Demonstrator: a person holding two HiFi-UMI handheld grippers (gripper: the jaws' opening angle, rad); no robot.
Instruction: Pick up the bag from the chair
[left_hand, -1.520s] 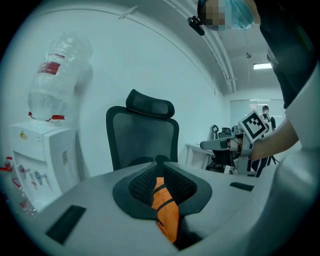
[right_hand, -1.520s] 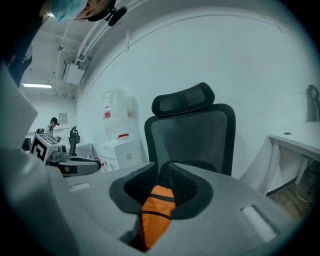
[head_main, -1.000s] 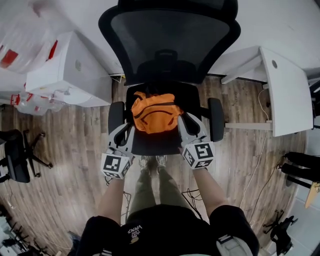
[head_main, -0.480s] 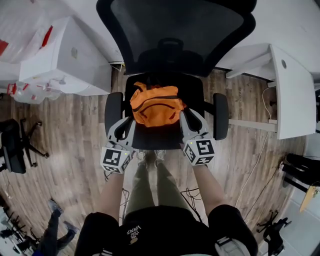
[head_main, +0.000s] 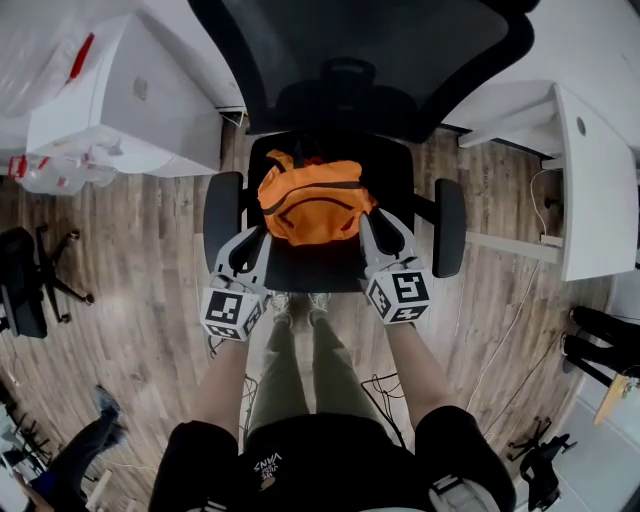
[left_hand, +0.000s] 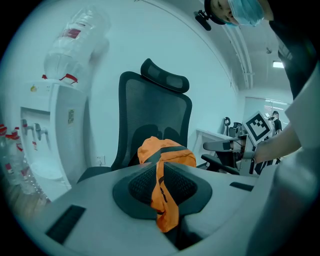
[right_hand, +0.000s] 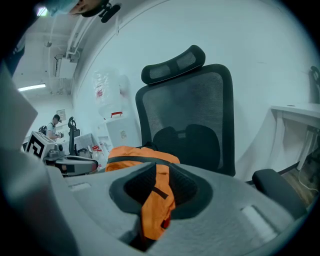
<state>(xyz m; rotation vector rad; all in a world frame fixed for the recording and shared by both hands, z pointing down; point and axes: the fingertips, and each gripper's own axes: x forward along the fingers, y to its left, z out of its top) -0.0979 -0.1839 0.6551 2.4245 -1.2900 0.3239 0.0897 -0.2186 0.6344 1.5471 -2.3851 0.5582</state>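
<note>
Orange bag over the black seat of an office chair, contact with the seat not discernible, left gripper pinched tight on a fabric fold at the bag's left edge, right gripper clamped on a fold at its right edge, wooden floor beneath.

One orange bag. Two black chairs show clearly: a large mesh chair with two armrests, and a smaller chair at the left edge. Two hand-held grippers, the left hand-held gripper and the right hand-held gripper. One water dispenser.
</note>
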